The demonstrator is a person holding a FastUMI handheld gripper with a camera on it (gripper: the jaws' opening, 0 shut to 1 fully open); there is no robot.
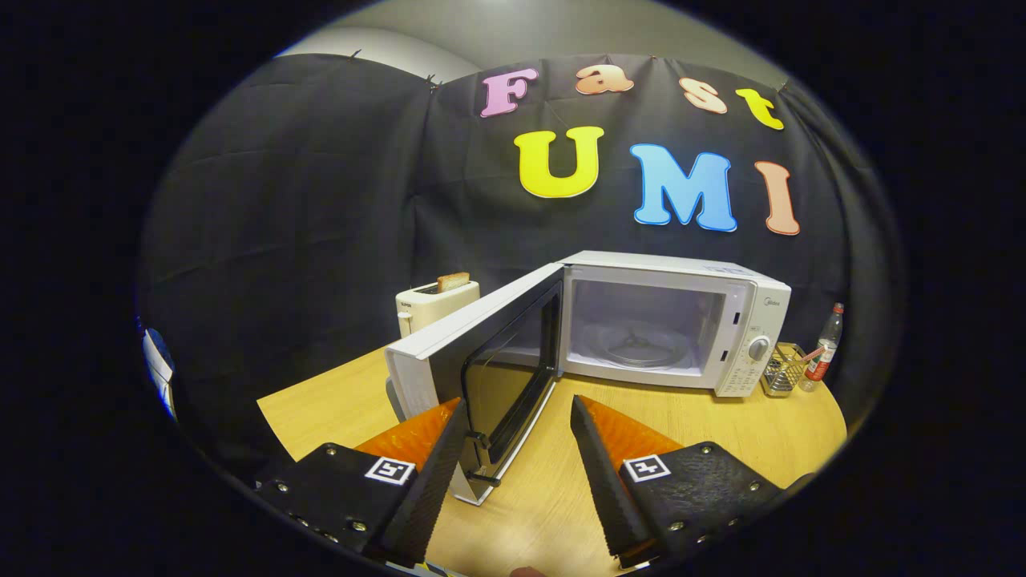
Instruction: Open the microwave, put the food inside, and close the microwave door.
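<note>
Door of the microwave stands swung wide, its free edge reaching back between the spread, empty fingers of the gripper, while the bare cavity lies straight beyond them and the only food I can spot, toast in the toaster, sits off behind the door.

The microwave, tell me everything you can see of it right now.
The microwave is a white box standing on the wooden table before the black cloth wall. Its door, white outside with a dark window, is swung wide open toward the open tongs, its free edge between their fingers. The cavity shows a glass turntable, with no food. A knob and buttons sit on the side panel.
</note>
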